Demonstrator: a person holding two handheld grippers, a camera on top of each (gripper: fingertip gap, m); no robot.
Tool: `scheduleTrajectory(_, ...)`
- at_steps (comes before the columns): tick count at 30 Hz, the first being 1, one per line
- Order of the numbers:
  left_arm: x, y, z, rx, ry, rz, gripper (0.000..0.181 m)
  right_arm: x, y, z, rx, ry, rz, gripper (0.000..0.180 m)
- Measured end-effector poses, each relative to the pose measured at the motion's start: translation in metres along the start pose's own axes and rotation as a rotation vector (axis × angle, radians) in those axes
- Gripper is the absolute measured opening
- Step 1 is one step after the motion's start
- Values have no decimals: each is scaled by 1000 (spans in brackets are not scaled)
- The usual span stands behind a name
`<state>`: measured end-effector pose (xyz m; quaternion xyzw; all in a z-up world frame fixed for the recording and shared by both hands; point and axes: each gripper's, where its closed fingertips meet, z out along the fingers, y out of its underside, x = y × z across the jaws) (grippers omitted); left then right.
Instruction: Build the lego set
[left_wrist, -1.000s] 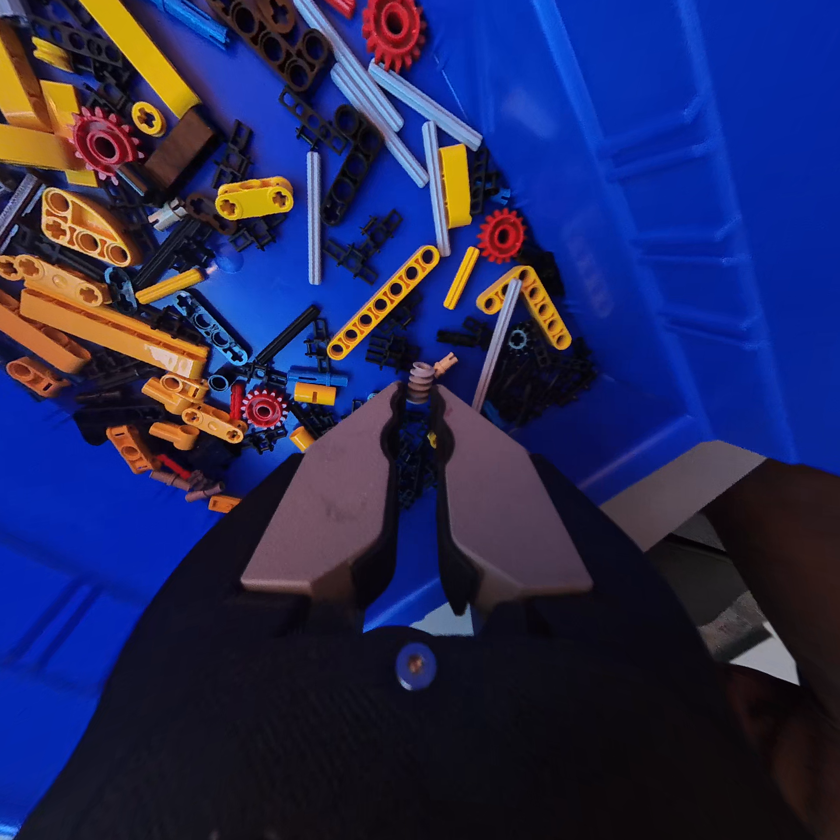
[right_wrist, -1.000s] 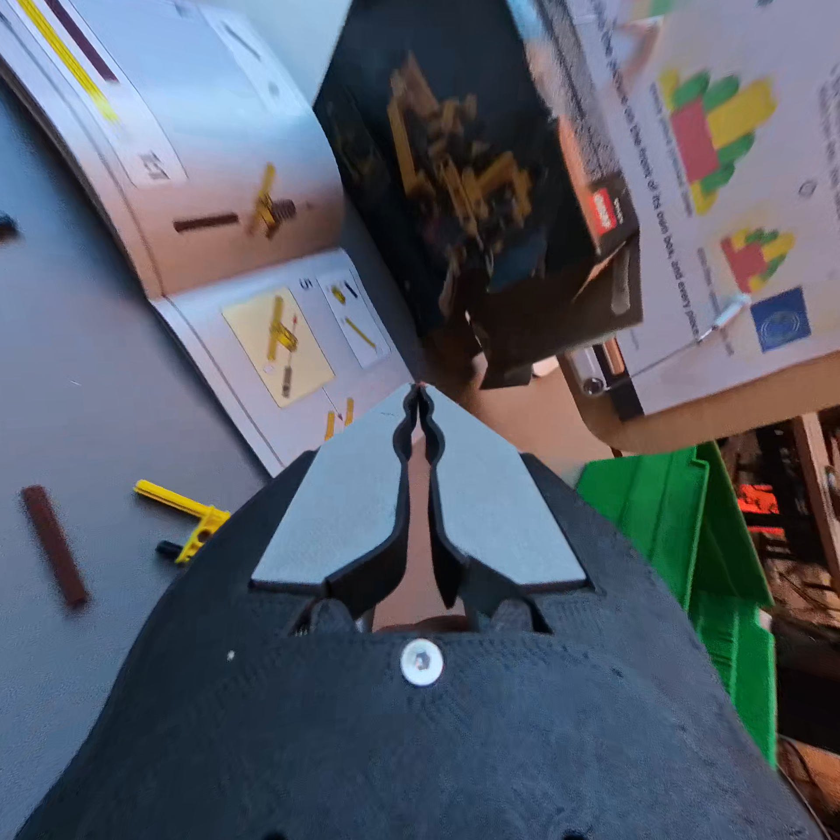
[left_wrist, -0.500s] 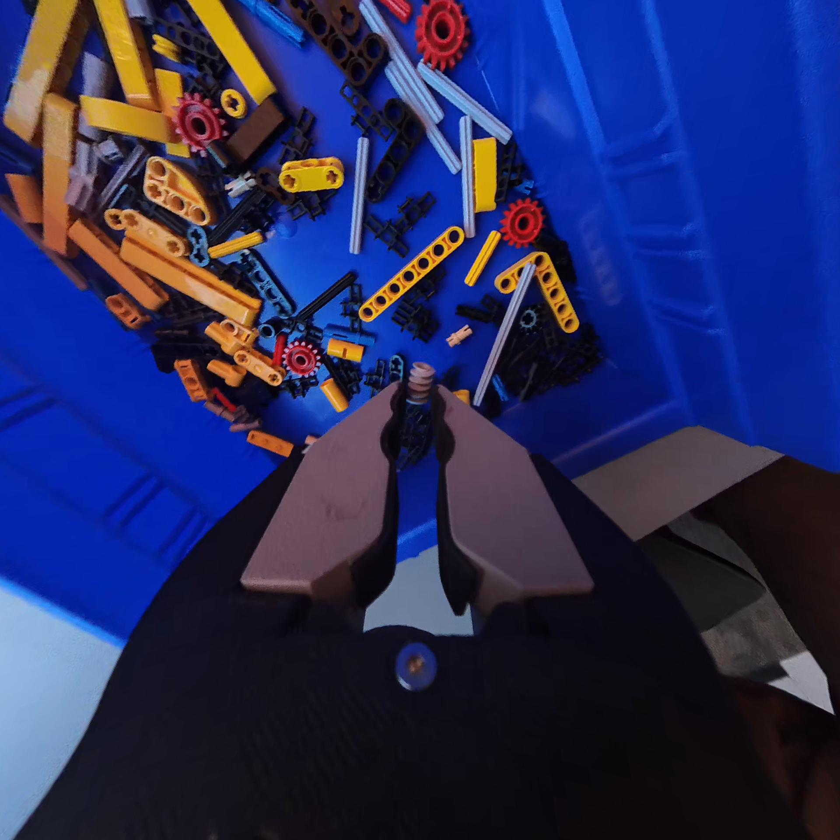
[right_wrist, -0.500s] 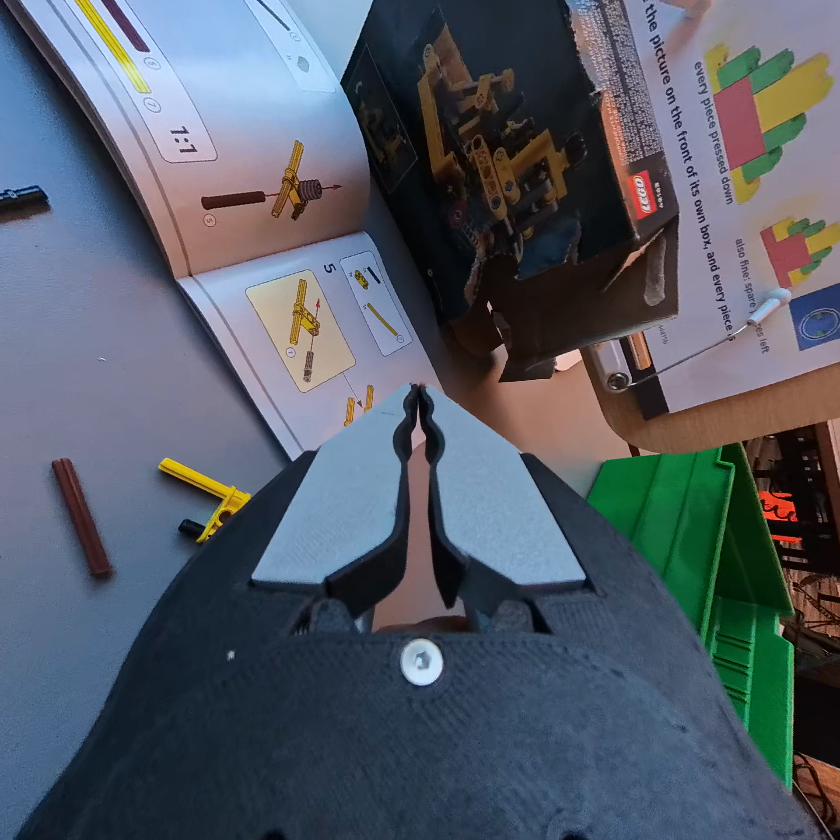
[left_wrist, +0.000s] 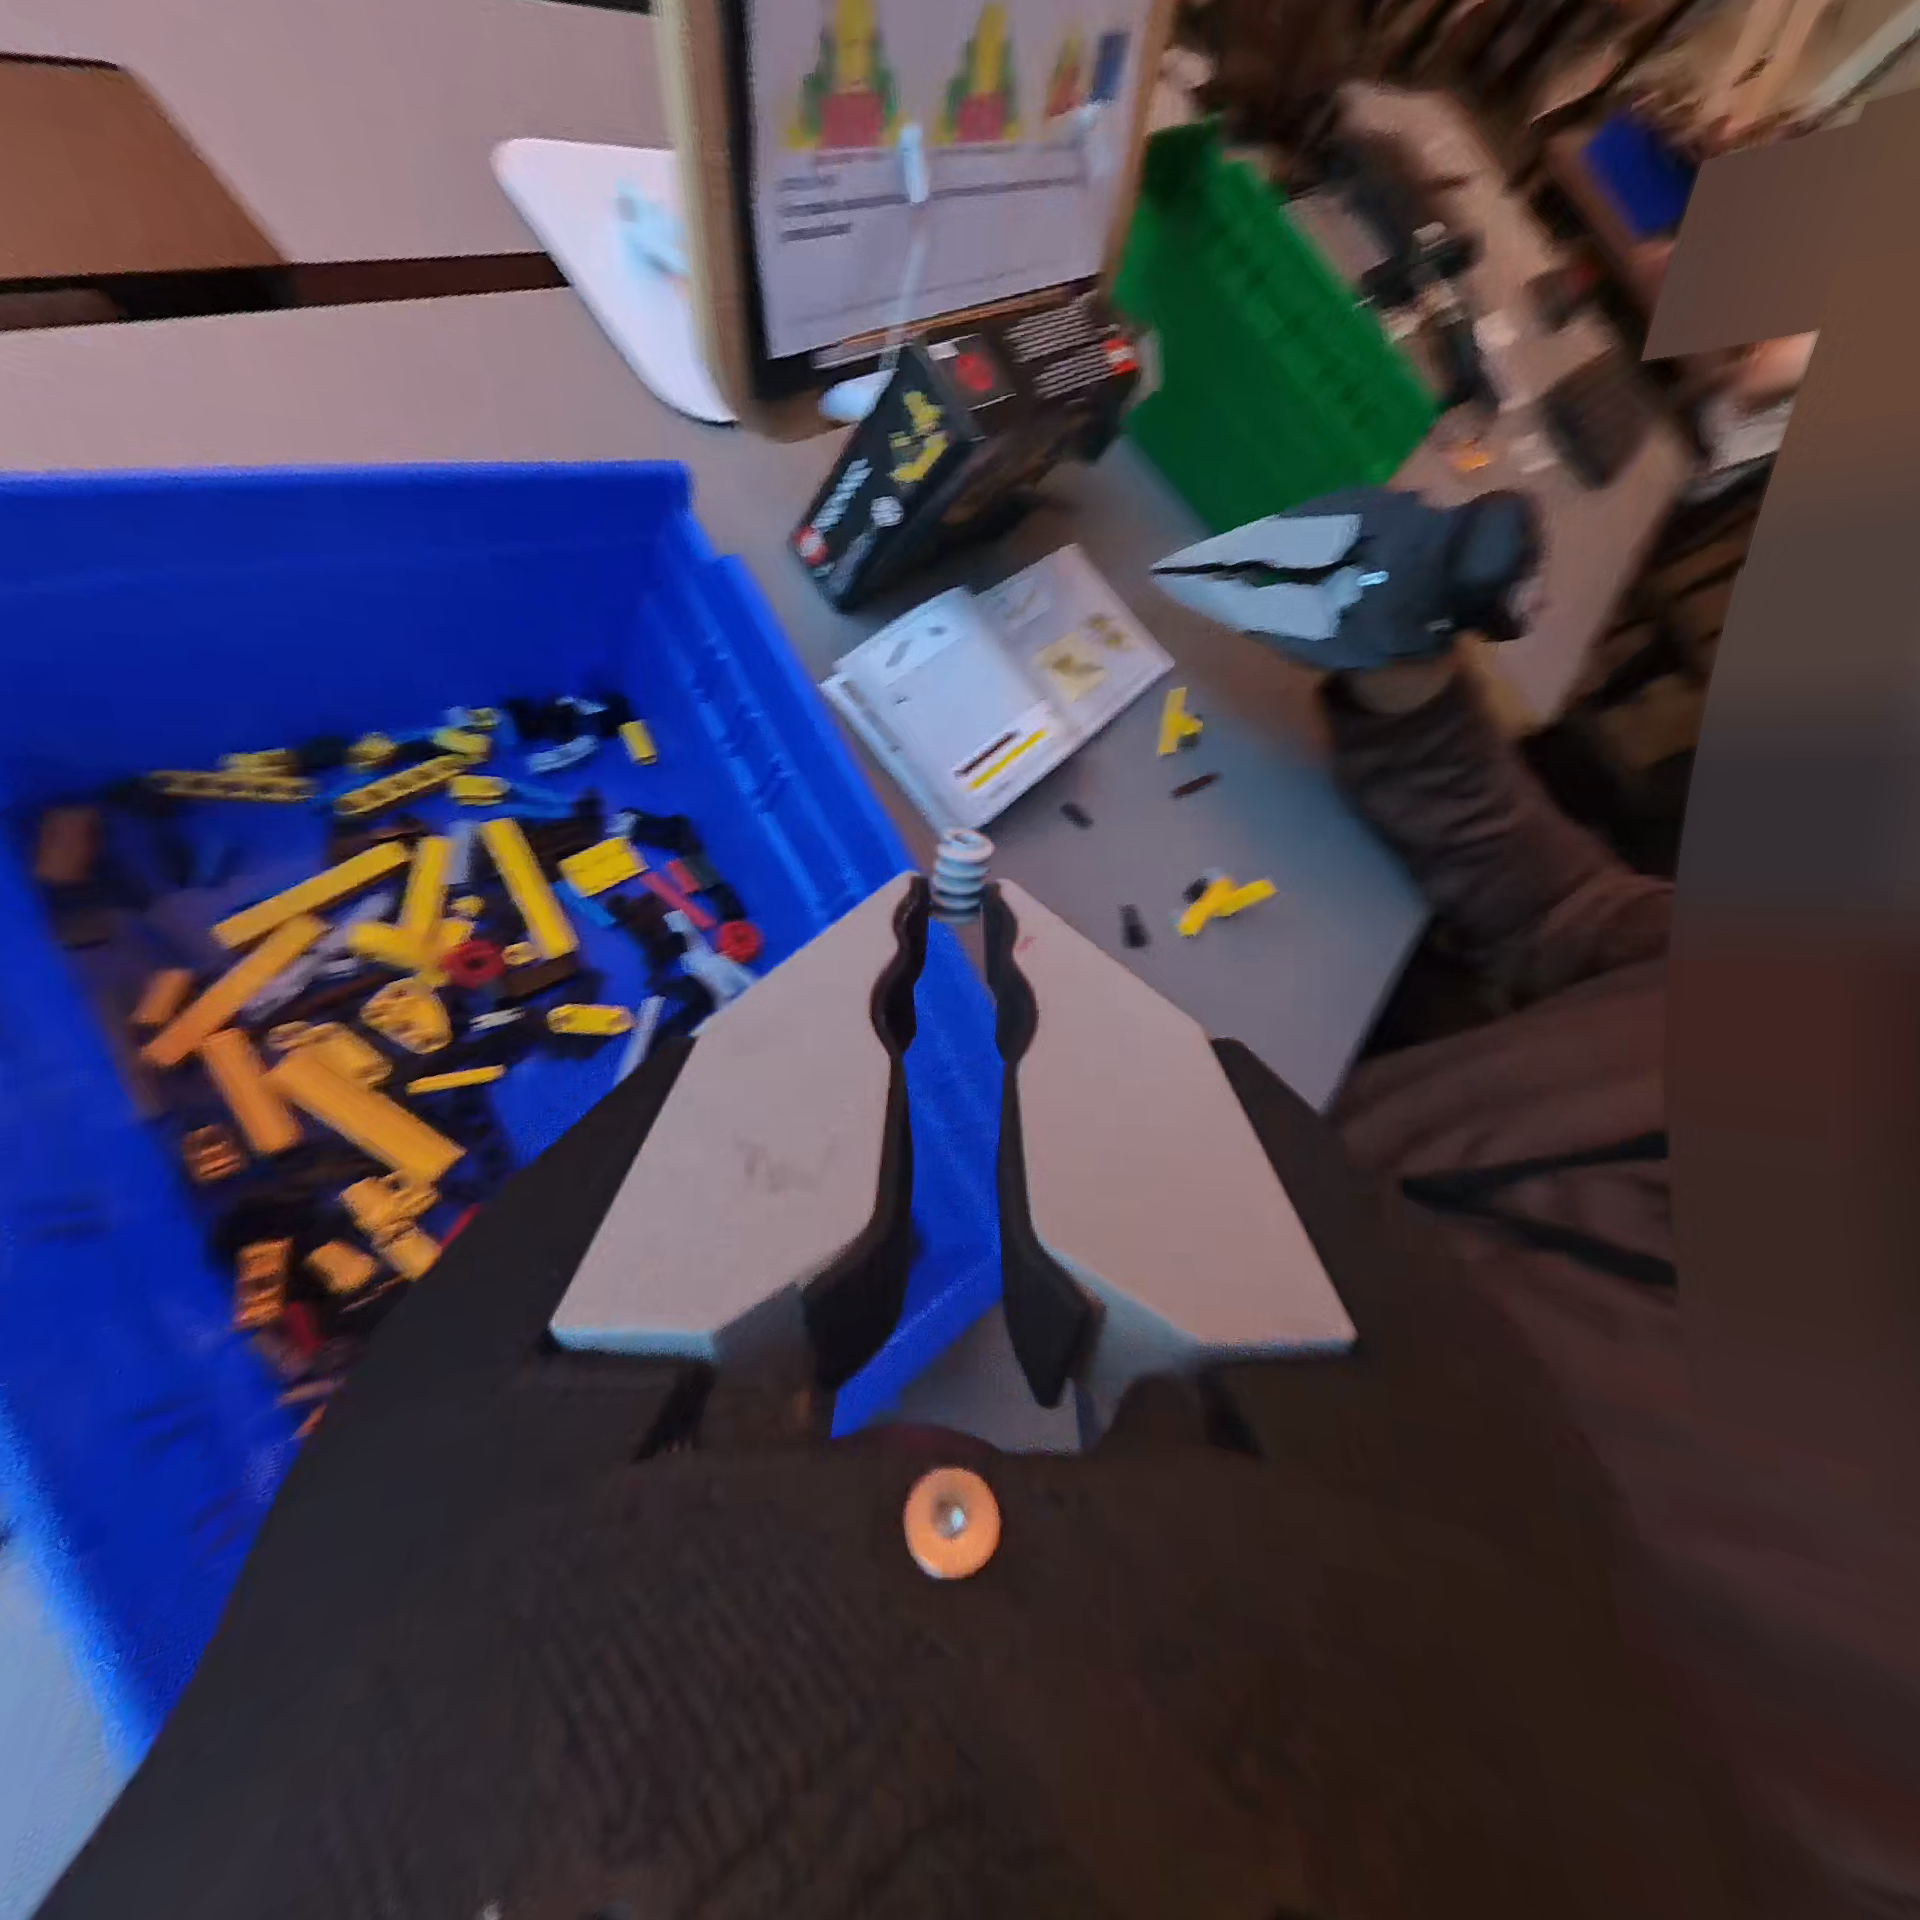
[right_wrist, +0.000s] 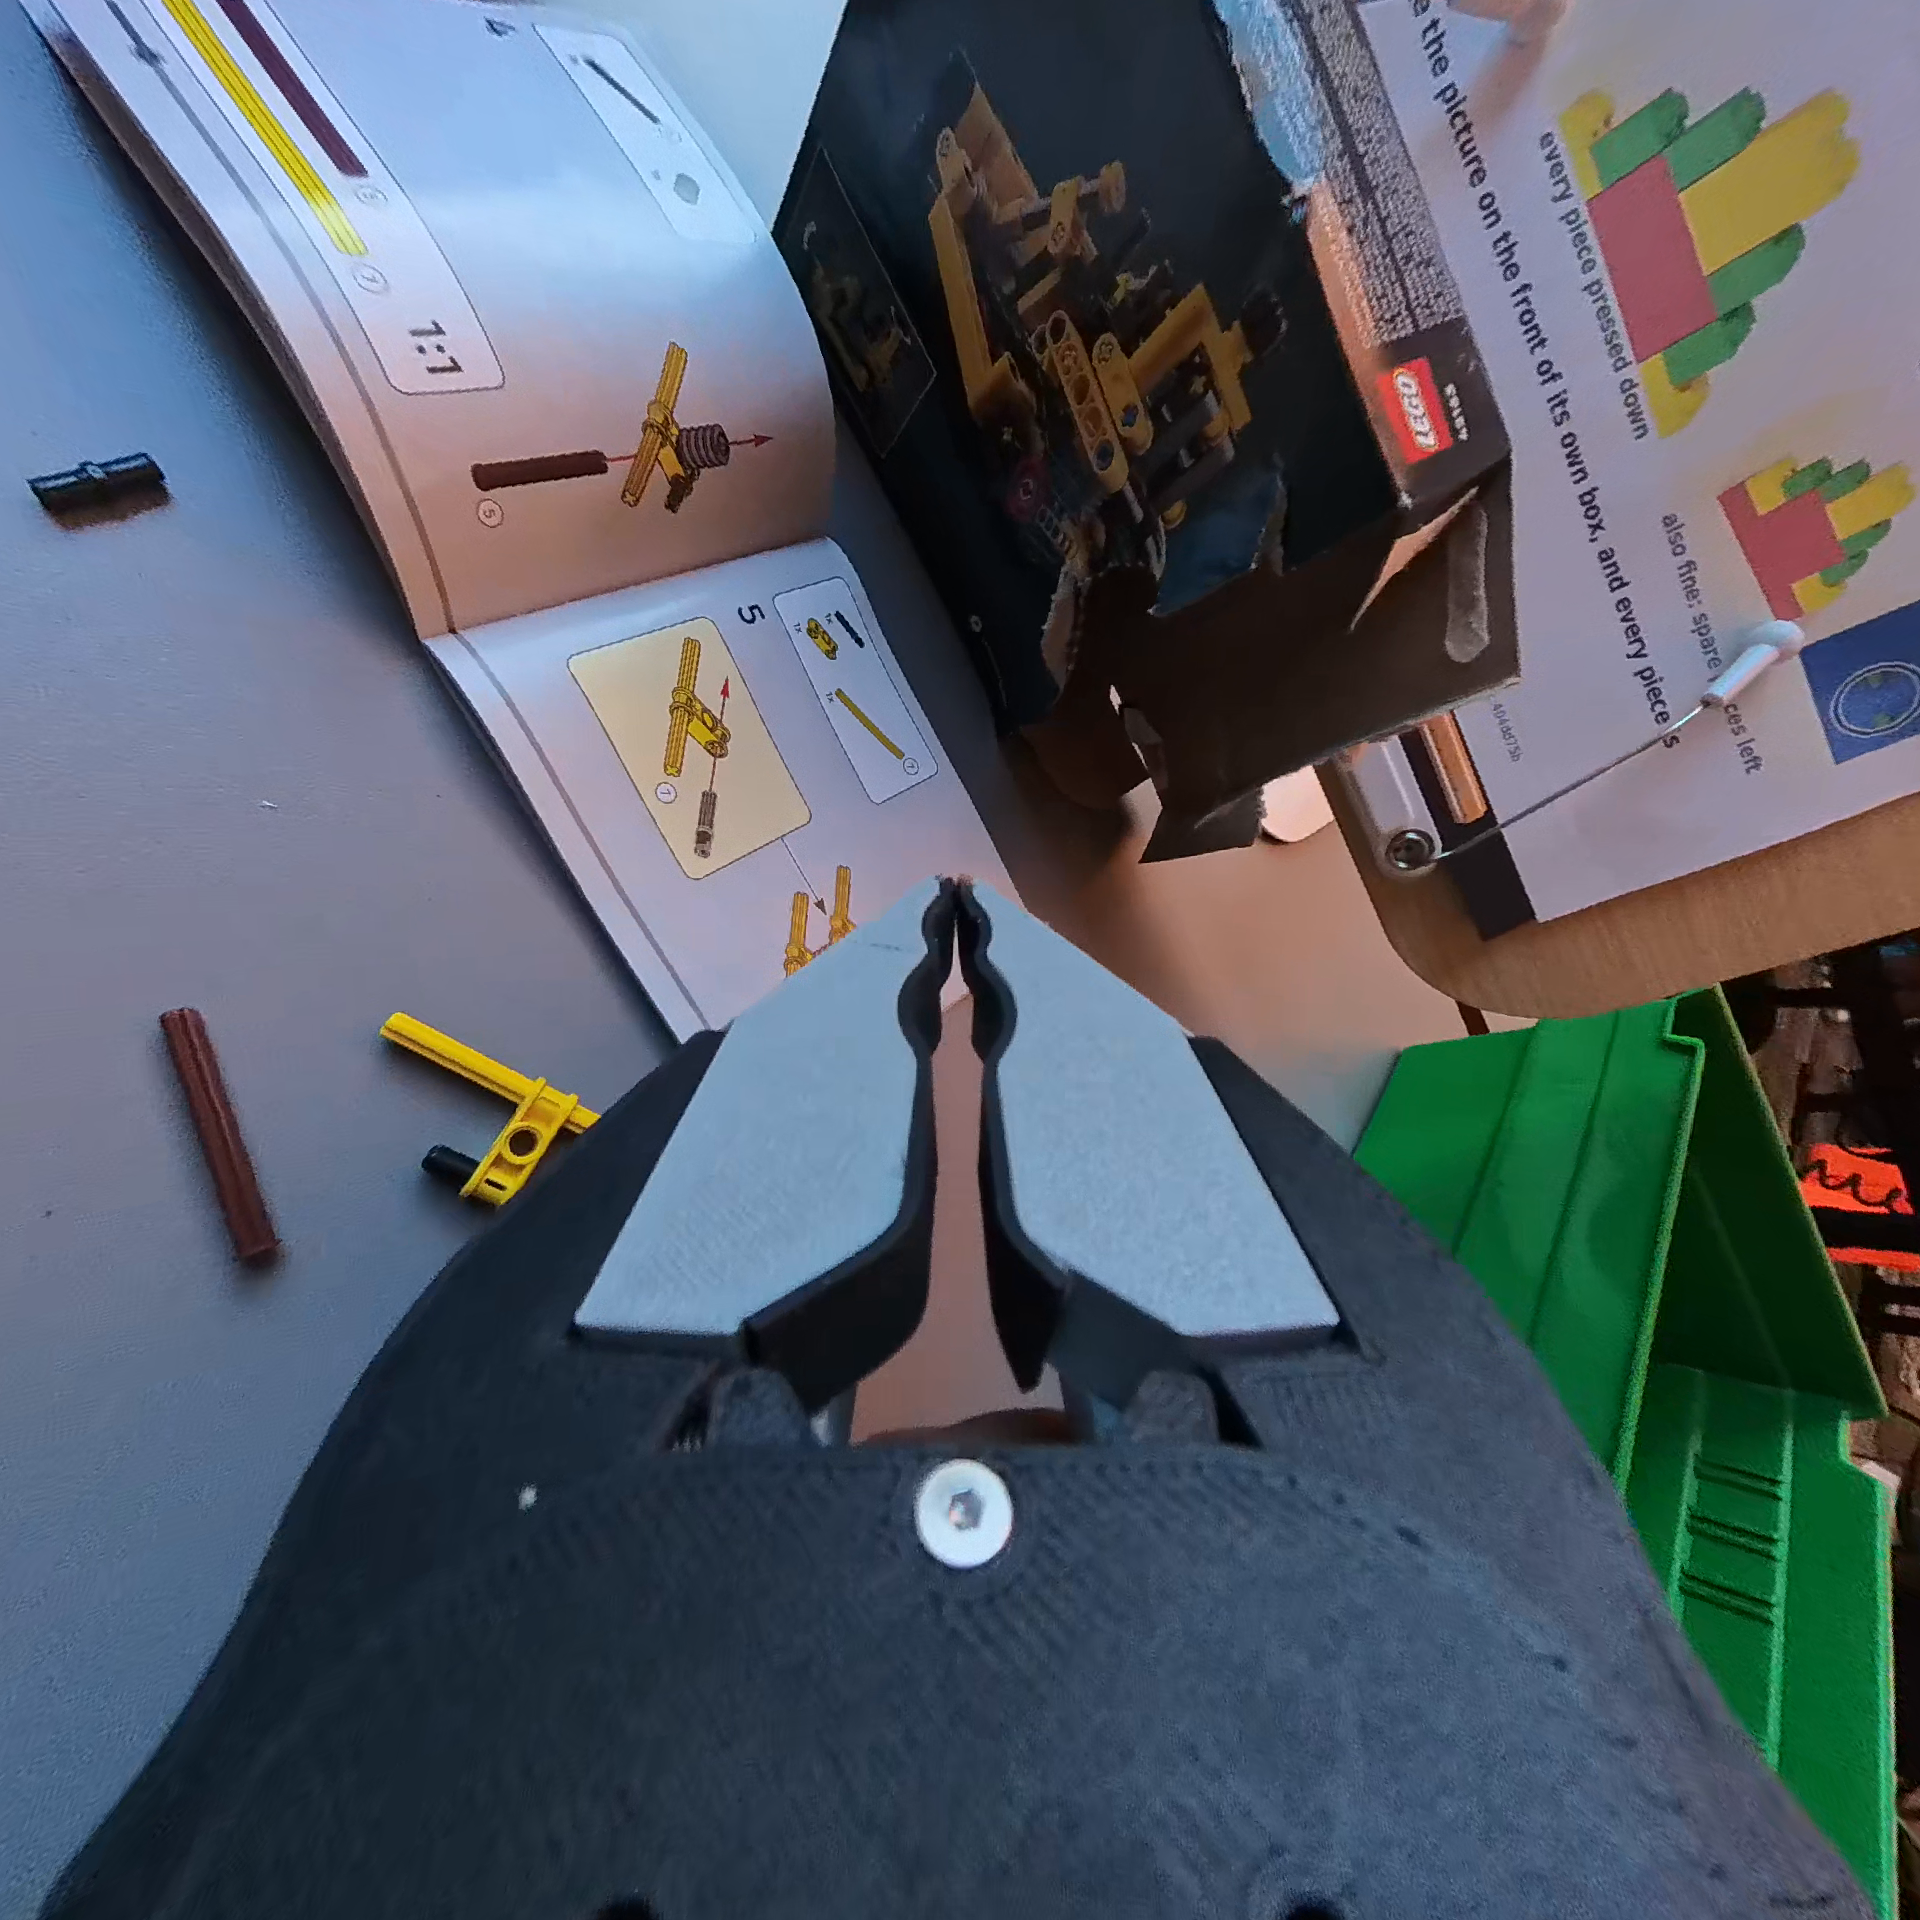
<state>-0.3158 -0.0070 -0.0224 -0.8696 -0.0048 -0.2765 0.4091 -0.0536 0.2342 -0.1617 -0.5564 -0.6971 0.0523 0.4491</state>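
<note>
My left gripper (left_wrist: 956, 902) is shut on a small grey worm gear (left_wrist: 960, 879) and holds it above the right rim of the blue bin (left_wrist: 727, 665), which holds several loose yellow, black and red pieces. My right gripper (right_wrist: 954, 888) is shut and empty, hovering over the open instruction booklet (right_wrist: 582, 436); it also shows in the left wrist view (left_wrist: 1262, 582). On the grey table lie a brown axle (right_wrist: 218, 1132), a yellow axle-and-connector assembly (right_wrist: 488, 1112) and a black pin (right_wrist: 96, 483).
The black set box (right_wrist: 1122, 395) stands behind the booklet. A board with a printed sheet (right_wrist: 1683, 436) leans at the back right. A green bin (right_wrist: 1662, 1299) sits right of the table. A person's sleeve (left_wrist: 1475, 831) shows at right.
My left gripper has lifted out of the blue bin with the worm gear and swung toward the table. The right gripper has drifted slightly; it stays shut.
</note>
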Motion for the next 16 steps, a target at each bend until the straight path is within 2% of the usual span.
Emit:
scheduleTrajectory(1,10,-2,1,17,62,-13,8,0,-1,-1,5,3,-6,0)
scheduleTrajectory(5,33,-3,17,18,119,-2,8,0,-5,-4,13,9,-25,0)
scheduleTrajectory(8,70,3,51,-37,120,83,8,1,-8,-9,45,-18,26,0)
scheduleTrajectory(12,130,29,124,-157,162,265,8,14,-12,-18,112,-35,132,0)
scheduleTrajectory(16,148,67,221,-303,152,354,8,23,-8,-19,166,-85,264,0)
